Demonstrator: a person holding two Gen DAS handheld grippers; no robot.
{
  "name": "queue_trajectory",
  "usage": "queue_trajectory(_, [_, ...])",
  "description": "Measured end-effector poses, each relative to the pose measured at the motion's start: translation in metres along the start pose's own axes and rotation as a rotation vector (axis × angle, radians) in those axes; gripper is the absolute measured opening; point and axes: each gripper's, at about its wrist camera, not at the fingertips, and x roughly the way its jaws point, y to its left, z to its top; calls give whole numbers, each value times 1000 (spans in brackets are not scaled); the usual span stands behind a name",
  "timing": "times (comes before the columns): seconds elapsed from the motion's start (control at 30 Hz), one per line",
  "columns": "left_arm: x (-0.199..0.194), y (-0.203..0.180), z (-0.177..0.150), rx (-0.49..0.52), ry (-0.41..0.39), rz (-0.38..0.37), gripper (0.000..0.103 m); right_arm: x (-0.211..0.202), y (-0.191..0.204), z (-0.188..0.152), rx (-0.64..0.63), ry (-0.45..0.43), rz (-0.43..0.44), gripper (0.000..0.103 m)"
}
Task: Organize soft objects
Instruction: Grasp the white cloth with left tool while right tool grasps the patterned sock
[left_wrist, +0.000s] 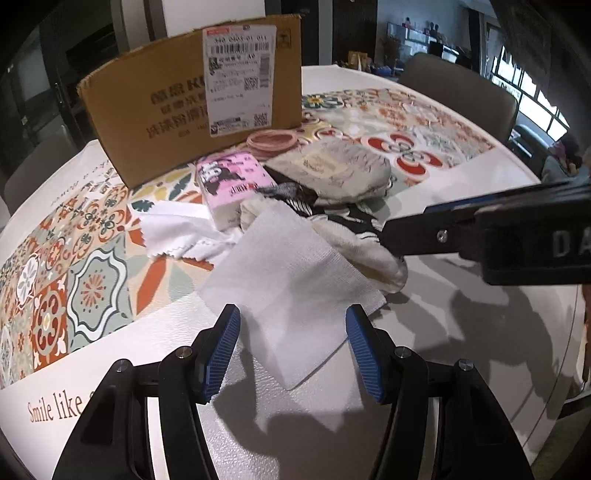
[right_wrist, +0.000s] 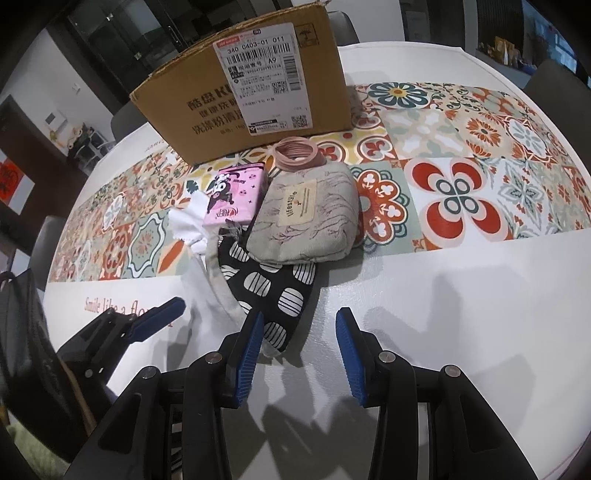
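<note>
Glossy white with a band of printed Moroccan-style tiles in orange, teal and sage, the tablecloth (right_wrist: 424, 302) covers a round table and carries the words "Smile like a flo…" in brown script near its edge. Around the table stand grey upholstered chairs (left_wrist: 461, 85), with dark glazed doors behind and bright windows to one side. A brown corrugated cardboard box (right_wrist: 251, 92) with a white shipping label stands upright at the back of the tiled band; a stack of thin pink hair ties (right_wrist: 297, 153) lies just in front of it. The soft objects cluster mid-table: a pink cartoon-printed tissue pack (right_wrist: 236, 197), a padded grey fabric pouch (right_wrist: 310, 218) with a sewn "lifestyle" patch, a black-and-white patterned cloth (right_wrist: 273, 284) partly under the pouch, a zigzag-edged white wipe (left_wrist: 177, 232), a cream sock (left_wrist: 369, 254) and a waffle-textured white cloth square (left_wrist: 291, 295). The left gripper (left_wrist: 291, 347) is spread, its ribbed blue pads either side of the white square's near edge. The right gripper (right_wrist: 299, 354) is also spread, hovering at the patterned cloth's near corner.
</note>
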Motion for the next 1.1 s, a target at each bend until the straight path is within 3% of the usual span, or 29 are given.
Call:
queue_trajectory(0.17, [3,2,-1,-7,-21,2,62,4,2,0,-9,1,1,42])
queue_trajectory(0.27, [4,5,-2,-23,-28,-16,59,5,3,2,-9,0,5,42])
queue_trajectory(0.43, [2,1,-3,-13,-41,-26,41,6,5,5,-16,-2,11,42])
queue_trajectory(0.6, [0,3,-2,-22,-26,-30,13,7,5,6,-14,2,21,42])
queue_trajectory(1.1, [-37,31,-3,-155,-56,33,11,7,19,6,-37,14,67,42])
